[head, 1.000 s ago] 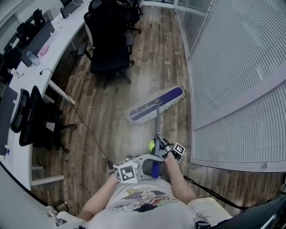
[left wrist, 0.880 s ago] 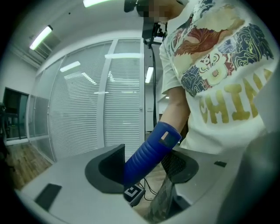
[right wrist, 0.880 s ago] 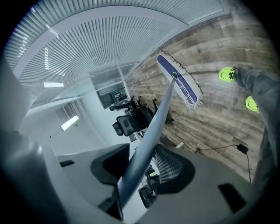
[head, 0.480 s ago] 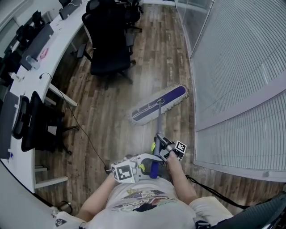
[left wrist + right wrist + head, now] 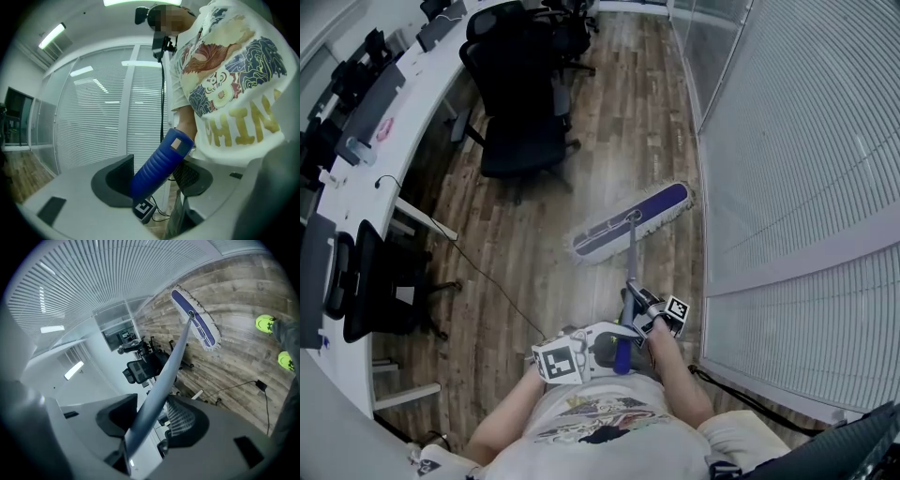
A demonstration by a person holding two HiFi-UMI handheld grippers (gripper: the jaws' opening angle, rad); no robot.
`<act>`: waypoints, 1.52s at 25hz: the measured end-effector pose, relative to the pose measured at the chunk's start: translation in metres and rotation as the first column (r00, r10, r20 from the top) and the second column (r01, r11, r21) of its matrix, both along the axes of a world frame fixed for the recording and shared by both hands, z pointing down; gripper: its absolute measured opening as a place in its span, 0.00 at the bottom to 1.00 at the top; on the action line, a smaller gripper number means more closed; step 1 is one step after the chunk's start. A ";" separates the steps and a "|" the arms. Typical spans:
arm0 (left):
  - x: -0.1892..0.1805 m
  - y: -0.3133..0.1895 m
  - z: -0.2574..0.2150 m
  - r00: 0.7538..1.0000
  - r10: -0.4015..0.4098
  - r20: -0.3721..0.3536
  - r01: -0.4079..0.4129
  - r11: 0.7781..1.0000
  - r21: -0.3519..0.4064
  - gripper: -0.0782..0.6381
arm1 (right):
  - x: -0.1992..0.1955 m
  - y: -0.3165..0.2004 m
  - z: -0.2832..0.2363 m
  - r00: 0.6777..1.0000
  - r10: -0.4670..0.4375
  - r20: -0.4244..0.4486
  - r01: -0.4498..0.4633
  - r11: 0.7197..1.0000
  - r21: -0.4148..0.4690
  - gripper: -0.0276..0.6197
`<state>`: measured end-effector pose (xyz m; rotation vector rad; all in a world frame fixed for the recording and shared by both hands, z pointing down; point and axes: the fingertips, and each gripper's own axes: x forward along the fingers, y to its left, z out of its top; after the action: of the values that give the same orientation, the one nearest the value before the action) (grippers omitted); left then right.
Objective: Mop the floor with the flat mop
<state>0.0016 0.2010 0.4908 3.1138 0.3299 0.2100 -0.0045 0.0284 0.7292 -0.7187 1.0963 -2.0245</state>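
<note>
Brown wood-plank flooring (image 5: 525,234) fills the head view, seen from steeply above, with your white printed T-shirt (image 5: 600,422) at the bottom edge. A flat mop head (image 5: 630,221), a long purple pad with a pale fringe, lies flat on the planks ahead of you. It sits at an angle, its right end close to the white slatted blinds (image 5: 787,141) along the right side. From its middle a grey metal pole (image 5: 632,253) runs back toward you and ends in a blue ribbed handle grip (image 5: 622,354). Your left gripper (image 5: 614,345) is clamped on that blue grip close to your body; in the left gripper view the grip slants up between the two dark pads. Your right gripper (image 5: 635,302) sits just ahead of it, holding the grey pole between its pads, though its jaws have just been easing slightly wider. To the left stand a black office chair (image 5: 520,112) and a long white desk (image 5: 403,103), with a thin black cable (image 5: 487,281) trailing across the floor. Your yellow-green shoes (image 5: 265,323) show in the right gripper view.
</note>
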 end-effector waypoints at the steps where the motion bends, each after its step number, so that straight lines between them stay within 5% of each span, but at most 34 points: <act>1: 0.006 -0.011 0.000 1.000 -0.006 -0.004 0.006 1.000 -0.003 0.43 | 0.005 -0.010 0.000 1.000 -0.009 0.000 0.009 1.000 0.002 0.34; 11: 0.076 -0.114 0.009 0.999 -0.036 -0.004 0.036 0.999 0.016 0.43 | 0.067 -0.117 0.010 0.999 -0.048 -0.004 0.048 0.999 0.007 0.34; 26: 0.111 -0.252 0.026 0.999 -0.014 0.033 0.013 0.999 0.034 0.43 | 0.099 -0.258 0.017 0.996 -0.084 -0.035 0.085 0.996 0.017 0.34; 38: 0.153 -0.469 0.016 0.997 0.074 0.019 -0.075 0.996 0.045 0.43 | 0.142 -0.476 0.008 0.998 -0.055 -0.040 0.056 0.998 0.026 0.34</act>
<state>0.1543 -0.2677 0.5070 3.1455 0.4477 0.2490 0.1371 -0.4479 0.7369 -0.7244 1.1761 -2.0464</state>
